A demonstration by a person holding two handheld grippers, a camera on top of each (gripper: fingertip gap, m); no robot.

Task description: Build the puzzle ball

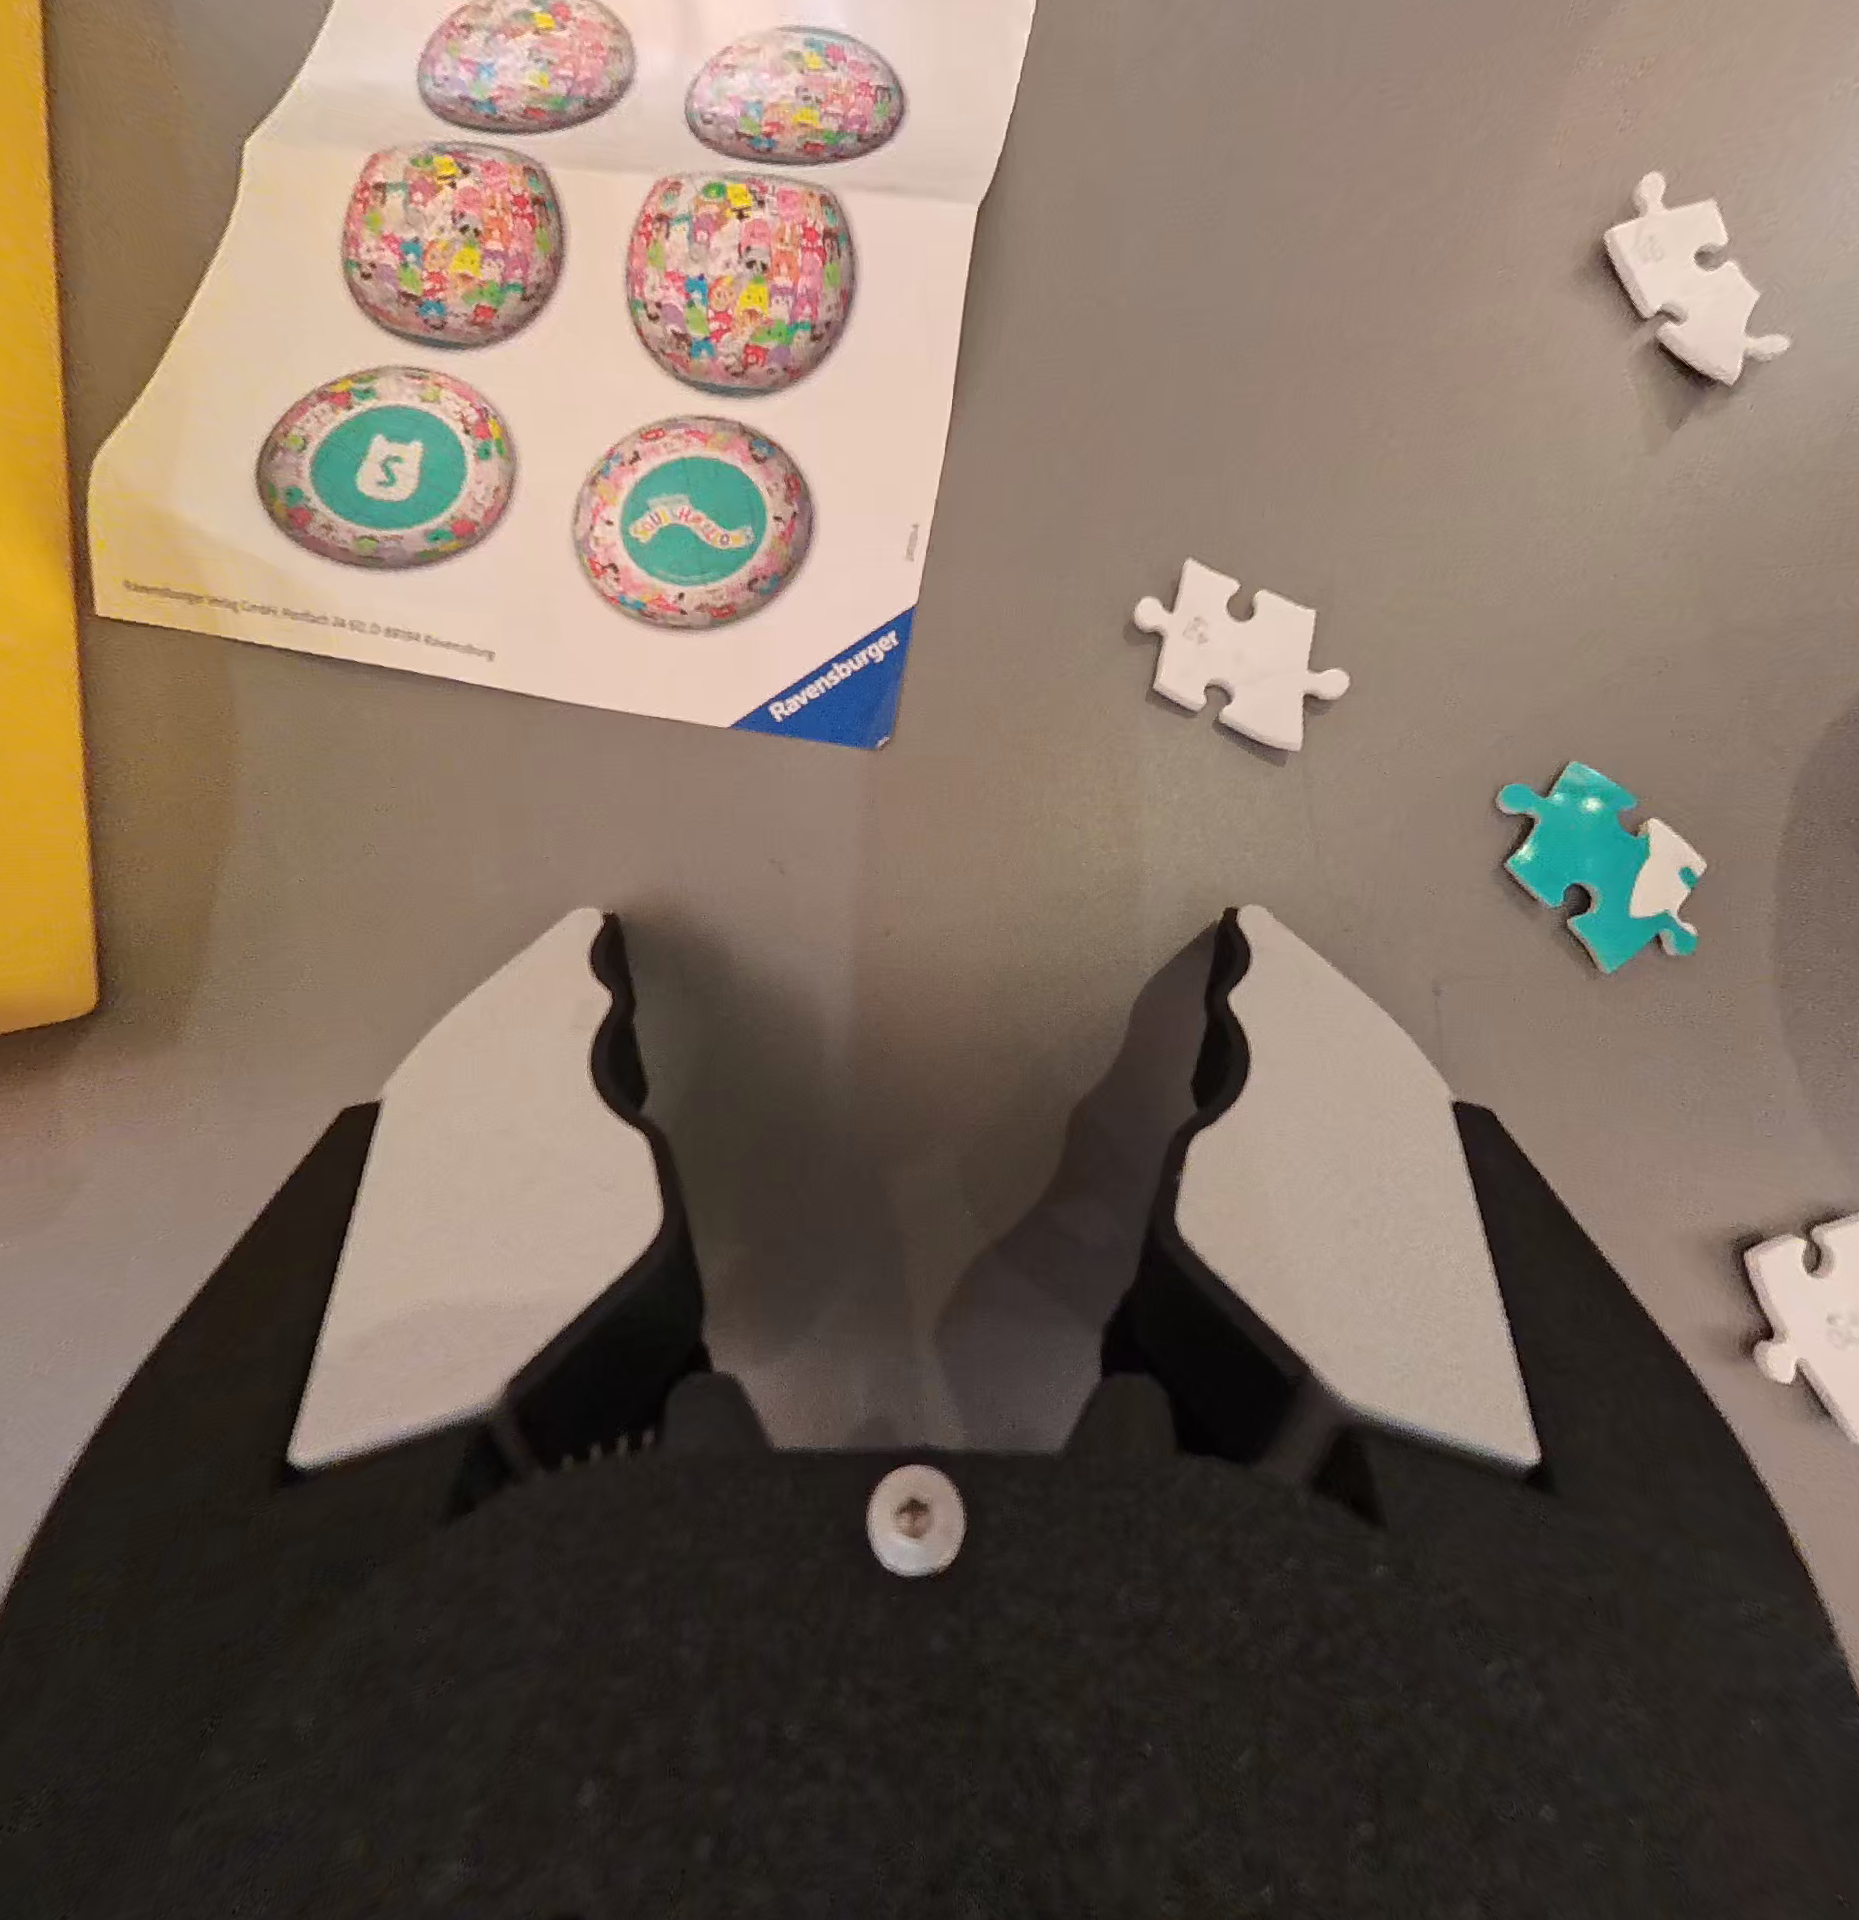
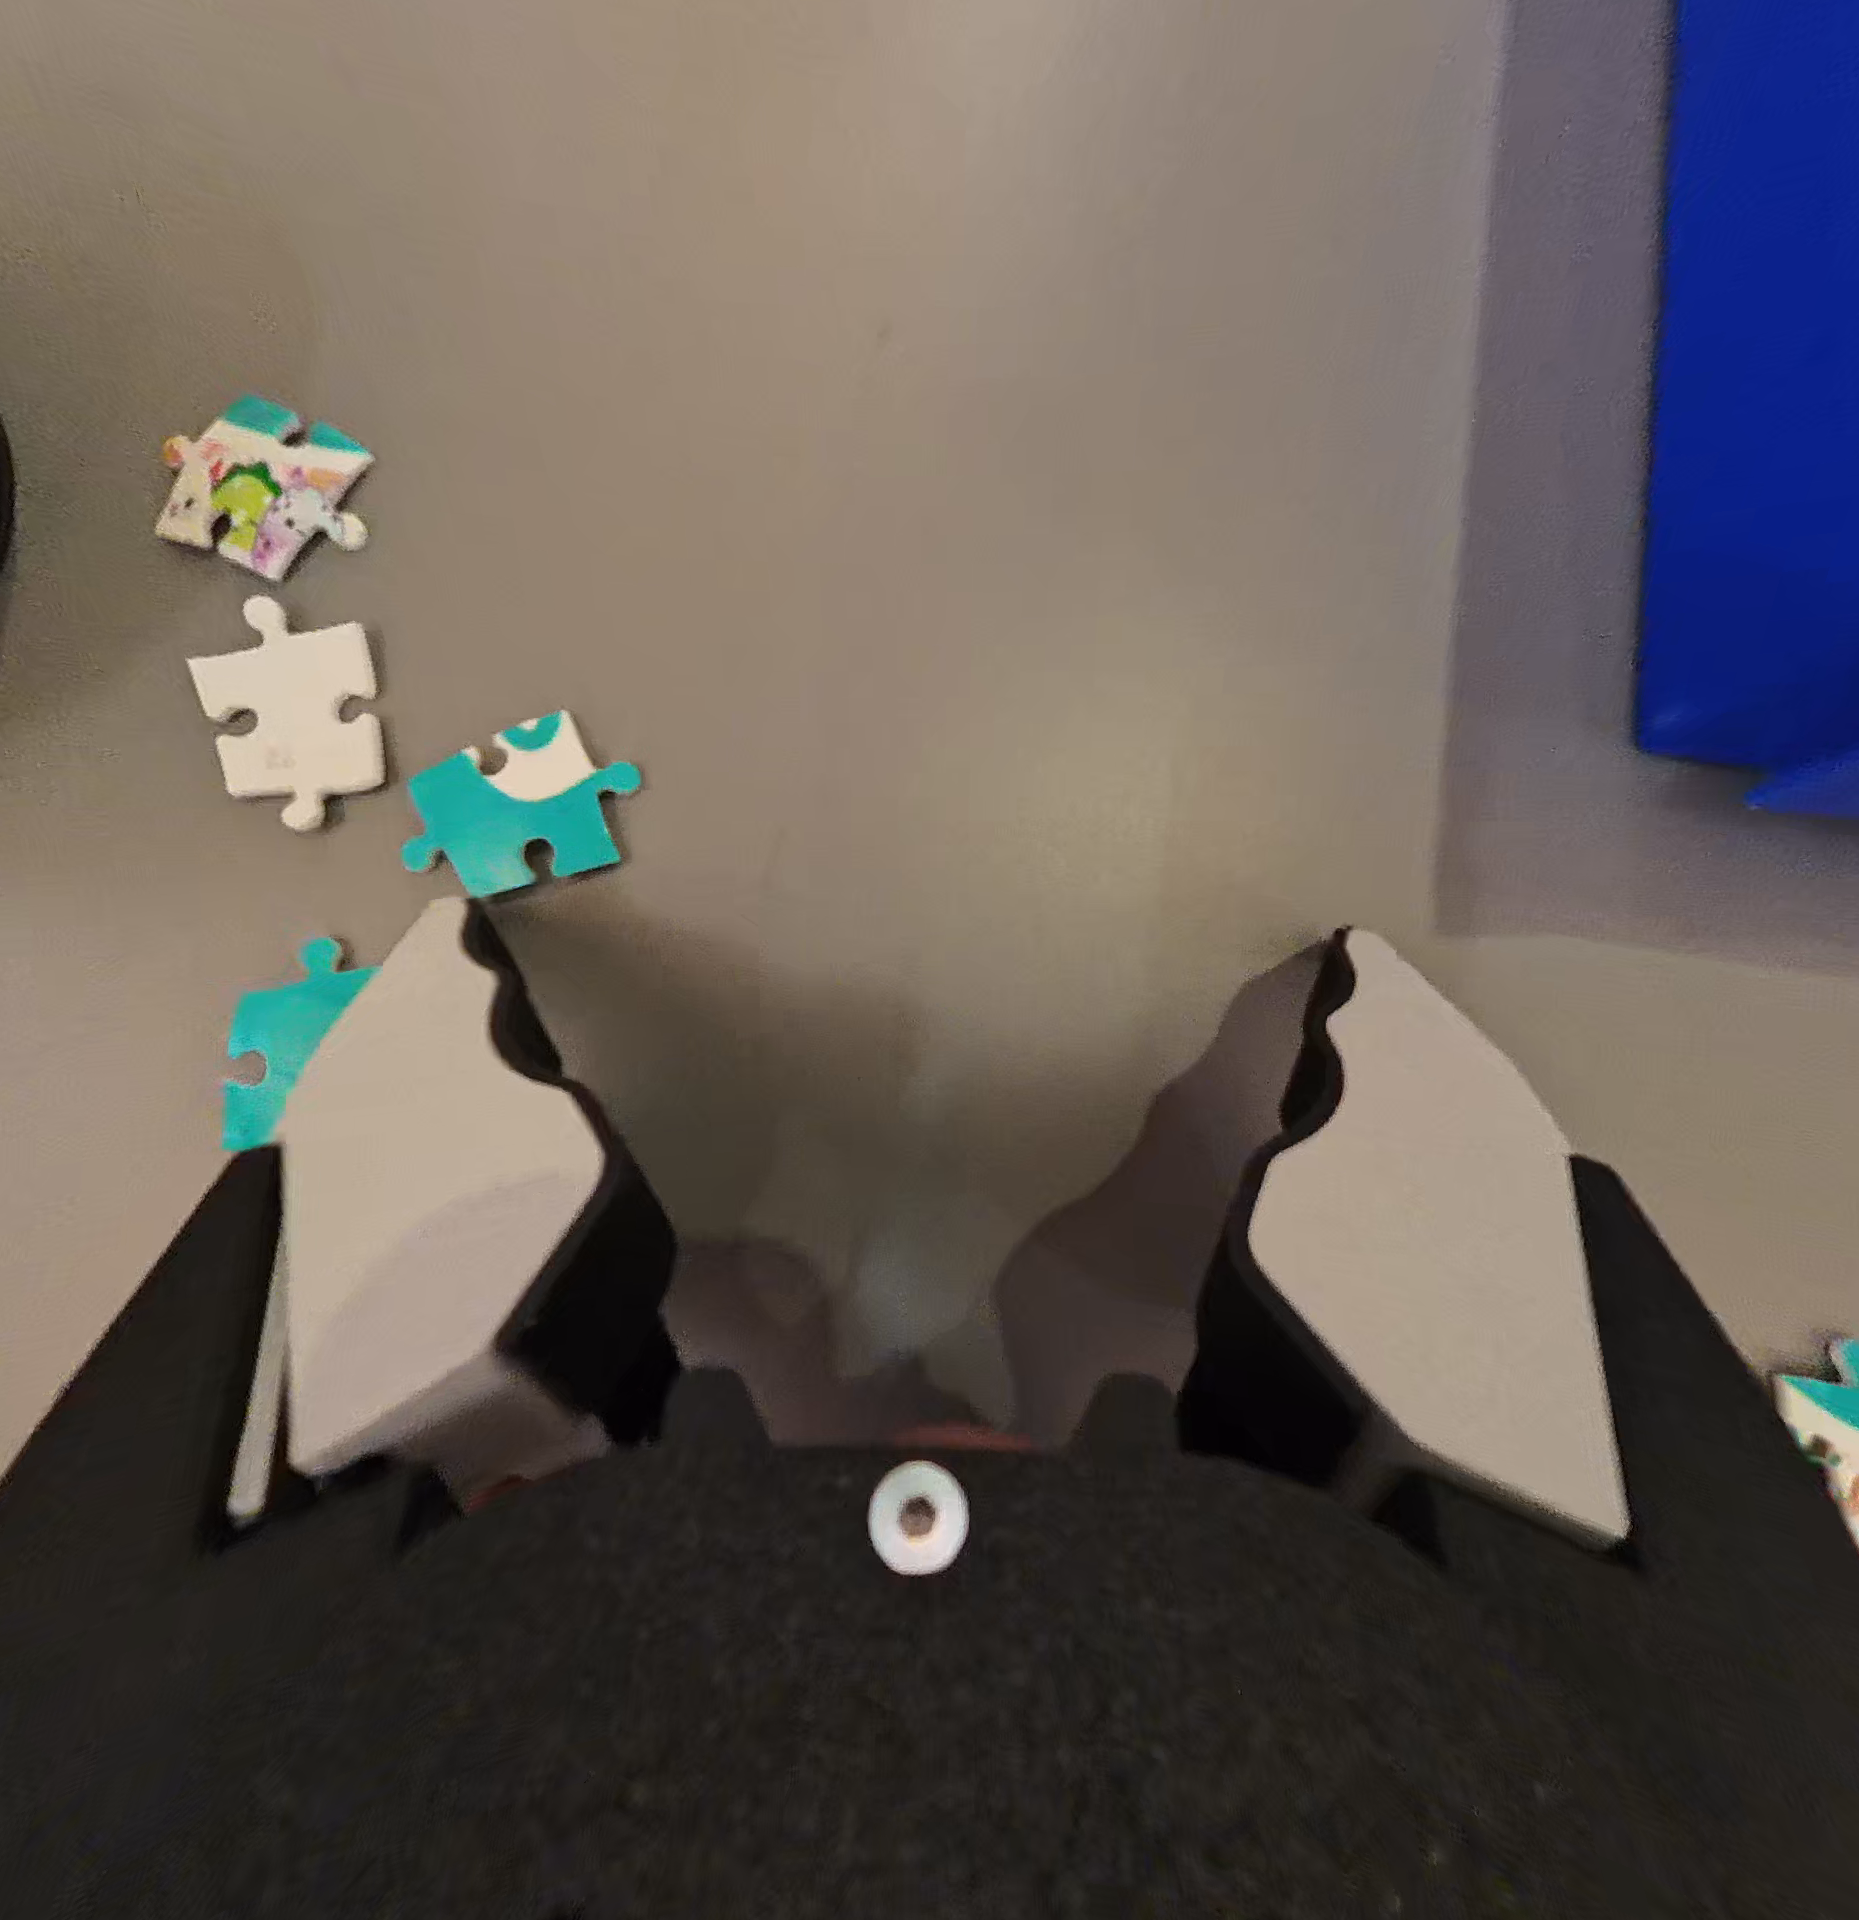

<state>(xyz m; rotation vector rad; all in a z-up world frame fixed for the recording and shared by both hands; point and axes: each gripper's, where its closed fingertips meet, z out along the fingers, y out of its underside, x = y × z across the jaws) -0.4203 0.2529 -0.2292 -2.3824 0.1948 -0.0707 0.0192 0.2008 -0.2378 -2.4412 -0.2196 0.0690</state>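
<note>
Loose puzzle pieces lie on a grey table. In the left wrist view, my left gripper (image 1: 920,920) is open and empty above bare table; to its right lie a white face-down piece (image 1: 1237,655), a teal piece (image 1: 1600,868), a white pair at far right (image 1: 1689,281) and another white piece (image 1: 1824,1325). In the right wrist view, my right gripper (image 2: 904,920) is open and empty; a teal piece (image 2: 520,810) lies just beyond its left fingertip, with a white piece (image 2: 291,717), a colourful piece (image 2: 265,494) and a teal piece (image 2: 276,1039) partly hidden behind the left finger.
A printed instruction sheet (image 1: 551,343) with ball pictures lies ahead left of the left gripper. A yellow panel (image 1: 21,520) runs along the left edge. A blue box (image 2: 1777,395) stands at the right. A colourful piece (image 2: 1839,1444) shows at the right edge. My left gripper's tips are some 5 centimetres from the white face-down piece (image 1: 1237,655).
</note>
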